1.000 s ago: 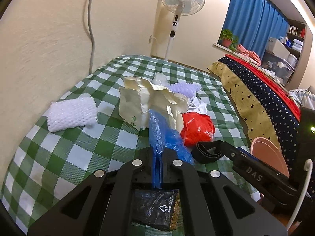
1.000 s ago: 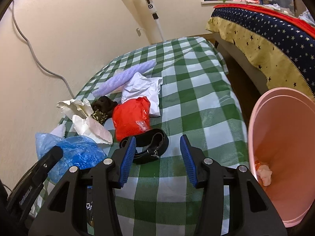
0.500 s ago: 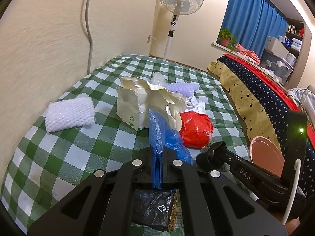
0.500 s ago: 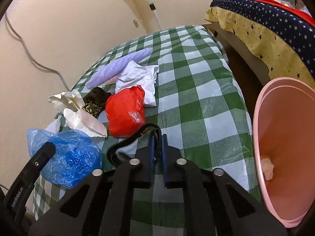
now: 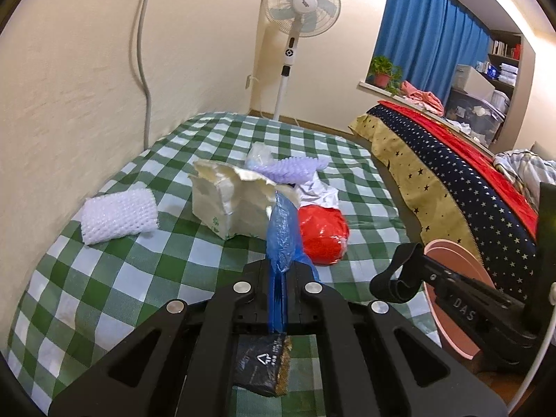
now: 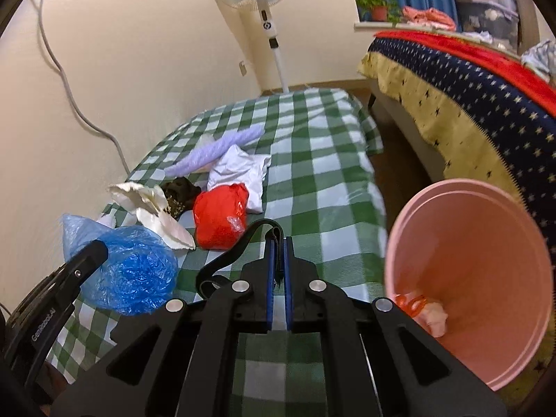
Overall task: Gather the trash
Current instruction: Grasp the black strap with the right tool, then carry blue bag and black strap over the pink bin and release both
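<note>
White foam mesh pad point(image 5: 119, 216) lies far left on the green checked cloth point(image 5: 114, 278), alone, well apart from the pile. Next right, torn cream paper bag point(image 5: 231, 205); its far side is hidden. A dark crumpled wrapper point(image 6: 180, 193) behind it shows only in the right wrist view, details unclear. Lilac foam sleeve point(image 6: 217, 149) and white crumpled sheet point(image 6: 243, 170) sit further back, partly covered in the left wrist view. Left gripper point(image 5: 277, 290) is clamped tight on a blue plastic bag point(image 5: 282, 239); the bag's neck is pinched between the pads and its bulk bunches ahead of them, and whether it touches the cloth can't be told. A black packet point(image 5: 262, 365) shows under the gripper body, mostly hidden. Red plastic bag point(image 5: 323, 234) lies on the cloth just right of the blue one. Right gripper point(image 6: 278, 260) is closed on a black strap point(image 6: 236, 253); the strap loops out to the left of the fingers, lower end cut off behind the gripper body. Pink bin point(image 6: 469, 278) stands at the near right beside the cloth's edge, rim cut off at the frame; some pale and orange scraps at its bottom, hard to identify. Far right, a starred bedspread point(image 6: 469, 80), edge out of frame.
</note>
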`<state>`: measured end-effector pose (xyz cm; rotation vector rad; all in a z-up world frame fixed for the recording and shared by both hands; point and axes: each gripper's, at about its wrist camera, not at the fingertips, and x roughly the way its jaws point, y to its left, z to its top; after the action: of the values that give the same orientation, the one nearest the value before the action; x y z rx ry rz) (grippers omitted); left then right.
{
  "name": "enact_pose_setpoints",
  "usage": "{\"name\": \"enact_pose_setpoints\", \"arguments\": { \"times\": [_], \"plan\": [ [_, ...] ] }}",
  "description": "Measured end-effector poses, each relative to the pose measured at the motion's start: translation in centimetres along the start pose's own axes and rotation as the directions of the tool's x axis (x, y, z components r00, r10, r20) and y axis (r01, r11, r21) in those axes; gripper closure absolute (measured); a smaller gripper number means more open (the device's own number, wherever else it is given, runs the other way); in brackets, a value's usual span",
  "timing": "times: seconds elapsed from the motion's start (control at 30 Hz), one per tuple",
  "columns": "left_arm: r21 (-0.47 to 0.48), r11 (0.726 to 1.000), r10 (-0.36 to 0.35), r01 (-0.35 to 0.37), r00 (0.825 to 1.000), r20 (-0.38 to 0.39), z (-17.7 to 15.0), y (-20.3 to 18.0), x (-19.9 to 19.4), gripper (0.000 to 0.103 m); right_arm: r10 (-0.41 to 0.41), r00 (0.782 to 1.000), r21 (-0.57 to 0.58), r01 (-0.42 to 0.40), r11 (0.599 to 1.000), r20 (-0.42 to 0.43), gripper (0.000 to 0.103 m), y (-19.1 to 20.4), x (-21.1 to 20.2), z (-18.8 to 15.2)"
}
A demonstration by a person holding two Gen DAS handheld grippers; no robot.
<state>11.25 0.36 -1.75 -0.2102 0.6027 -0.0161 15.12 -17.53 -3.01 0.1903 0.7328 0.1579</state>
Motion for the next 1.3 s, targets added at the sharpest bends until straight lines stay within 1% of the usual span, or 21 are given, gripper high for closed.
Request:
{"name": "enact_pose_setpoints", "arguments": {
  "times": [0.4, 0.6, 0.83, 1.1, 1.3],
  "plan": [
    [0.034, 0.999, -0.04, 0.039, 0.999, 0.032, -0.1, -2.0, -2.7, 0.101, -0.061, 0.994, -0.01, 0.063, 0.998, 0.093, 0.098, -1.8, -5.9, 0.1],
    [0.057, 0.996, -0.068, 0.066, 0.997, 0.036, -0.4, -3.1, -3.4, 0.101, -0.098, 0.987, 0.013, 0.097, 0.995, 0.127, 0.098, -3.3, -8.5, 0.0],
    [0.077, 0.993, -0.094, 0.091, 0.995, 0.034, -0.6, -4.7, -3.7, 0.101, -0.151, 0.973, 0.042, 0.146, 0.988, 0.176, 0.098, -5.5, -11.6, 0.1],
    [0.116, 0.985, -0.136, 0.13, 0.99, 0.043, -0.8, -7.1, -4.3, 0.101, -0.205, 0.958, 0.086, 0.191, 0.978, 0.201, 0.098, -7.8, -14.0, 0.0],
    [0.149, 0.977, -0.164, 0.156, 0.985, 0.046, -0.8, -8.8, -4.4, 0.101, -0.246, 0.942, 0.128, 0.221, 0.967, 0.228, 0.098, -9.3, -15.3, 0.2]
  ]
}}
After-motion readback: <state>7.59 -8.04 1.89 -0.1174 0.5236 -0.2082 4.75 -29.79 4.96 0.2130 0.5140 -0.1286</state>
